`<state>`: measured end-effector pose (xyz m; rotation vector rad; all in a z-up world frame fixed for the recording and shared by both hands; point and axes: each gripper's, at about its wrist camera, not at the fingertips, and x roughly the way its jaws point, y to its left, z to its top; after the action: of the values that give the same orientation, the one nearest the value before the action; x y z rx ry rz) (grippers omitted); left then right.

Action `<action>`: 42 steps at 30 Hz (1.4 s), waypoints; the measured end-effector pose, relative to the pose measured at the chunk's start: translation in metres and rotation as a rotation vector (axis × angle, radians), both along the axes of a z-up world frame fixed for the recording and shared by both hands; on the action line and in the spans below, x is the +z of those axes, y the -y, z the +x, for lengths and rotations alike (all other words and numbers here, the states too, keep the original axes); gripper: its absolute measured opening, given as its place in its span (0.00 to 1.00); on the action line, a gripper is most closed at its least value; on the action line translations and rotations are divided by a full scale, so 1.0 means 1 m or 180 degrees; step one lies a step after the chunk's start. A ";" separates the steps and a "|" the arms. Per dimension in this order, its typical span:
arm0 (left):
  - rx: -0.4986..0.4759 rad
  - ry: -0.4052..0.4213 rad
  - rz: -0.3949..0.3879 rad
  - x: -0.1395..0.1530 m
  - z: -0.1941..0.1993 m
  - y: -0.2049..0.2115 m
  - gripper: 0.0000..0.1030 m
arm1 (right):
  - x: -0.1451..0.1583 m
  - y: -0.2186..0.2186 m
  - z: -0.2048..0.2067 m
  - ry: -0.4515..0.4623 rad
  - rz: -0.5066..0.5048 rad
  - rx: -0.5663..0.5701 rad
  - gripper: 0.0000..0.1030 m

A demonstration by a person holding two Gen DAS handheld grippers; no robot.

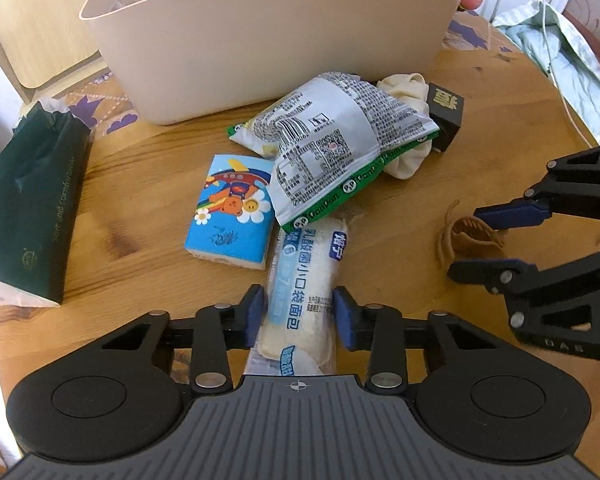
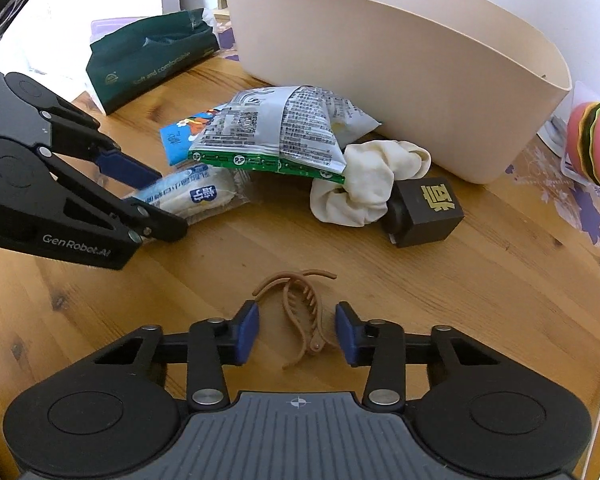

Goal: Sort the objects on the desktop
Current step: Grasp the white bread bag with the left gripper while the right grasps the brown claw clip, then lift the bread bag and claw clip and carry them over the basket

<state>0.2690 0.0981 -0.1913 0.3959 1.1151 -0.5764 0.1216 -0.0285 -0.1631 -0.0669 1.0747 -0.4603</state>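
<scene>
A long white-and-blue bread packet (image 1: pixel 304 280) lies on the wooden table (image 1: pixel 140 152), and my left gripper (image 1: pixel 298 312) is shut on it, one blue pad against each side. The right wrist view shows the same packet (image 2: pixel 196 194) held between the left gripper's (image 2: pixel 168 204) fingers. A brown hair claw (image 2: pixel 300 308) lies between the pads of my right gripper (image 2: pixel 298 328). The jaws are narrow, with a gap still showing on the right side. The left wrist view shows the claw (image 1: pixel 460 232) inside the right gripper (image 1: pixel 466 242).
A beige bin (image 1: pixel 260 52) stands at the back. In front of it lie a green-edged snack bag (image 1: pixel 332 140), a blue cartoon tissue pack (image 1: pixel 232 212), a cream scrunchie (image 2: pixel 364 184) and a black cube (image 2: pixel 428 212). A dark green tissue pack (image 1: pixel 28 200) lies left, a burger toy (image 2: pixel 596 144) right.
</scene>
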 end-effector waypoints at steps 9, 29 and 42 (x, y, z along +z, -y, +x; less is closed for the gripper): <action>0.0032 -0.0080 -0.0032 0.002 -0.009 -0.013 0.33 | 0.001 -0.004 -0.011 -0.0007 -0.0018 -0.0119 0.17; 0.0136 0.0111 -0.0278 0.050 -0.012 -0.055 0.32 | 0.044 -0.017 -0.057 0.0309 0.0045 -0.0285 0.17; 0.0052 0.0570 -0.0520 0.117 0.028 -0.049 0.32 | 0.120 -0.018 -0.035 0.0768 -0.0340 -0.0052 0.17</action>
<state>0.2971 0.1473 -0.0746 0.2904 0.8922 -0.6012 0.0863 -0.0108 -0.0427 -0.0946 0.8142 -0.5264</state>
